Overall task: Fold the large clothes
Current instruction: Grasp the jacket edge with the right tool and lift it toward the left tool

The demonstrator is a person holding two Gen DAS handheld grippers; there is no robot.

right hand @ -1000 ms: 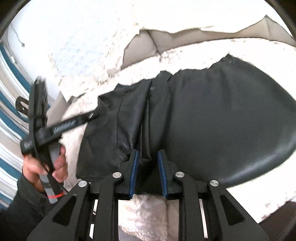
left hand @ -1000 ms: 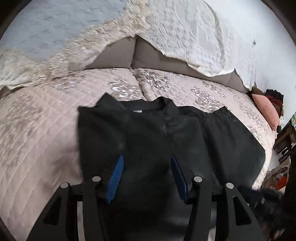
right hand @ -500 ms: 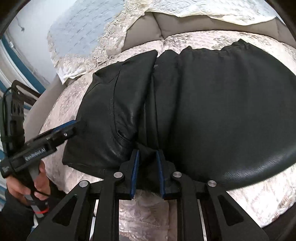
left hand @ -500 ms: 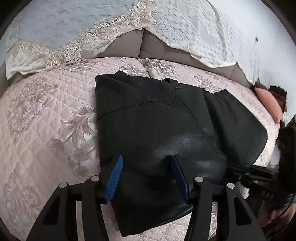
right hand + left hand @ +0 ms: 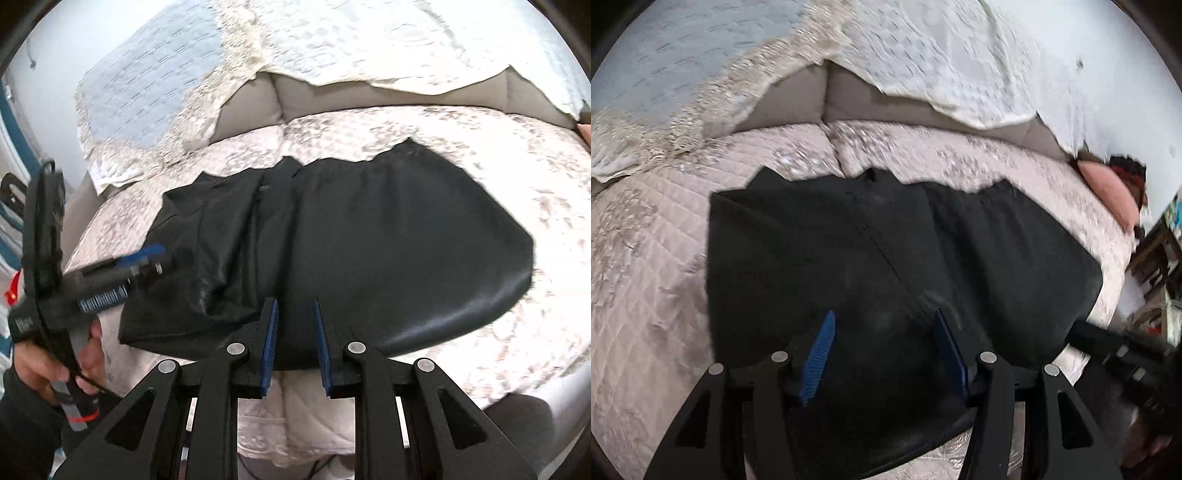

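A large black leather-like garment (image 5: 886, 251) lies spread on the quilted bed cover, its left part folded over the middle in the right wrist view (image 5: 388, 258). My left gripper (image 5: 883, 314) hovers open over the garment's near half with nothing between its blue pads; in the right wrist view this left gripper (image 5: 149, 260) hangs above the garment's left edge, held by a hand (image 5: 37, 365). My right gripper (image 5: 294, 302) sits at the garment's near hem. Its jaws are opening, and the pads stand apart from the cloth behind them.
The pale quilted cover (image 5: 646, 277) spreads around the garment. A lace-edged throw (image 5: 332, 40) drapes over grey back cushions (image 5: 798, 99). A pink cushion (image 5: 1108, 192) and cluttered furniture (image 5: 1160, 258) lie at the far right. The cover's front edge (image 5: 314, 424) hangs below my right gripper.
My right gripper has let go of the pinched fold at the near hem and pulled back a little. My left gripper has shifted sideways over the garment, still open.
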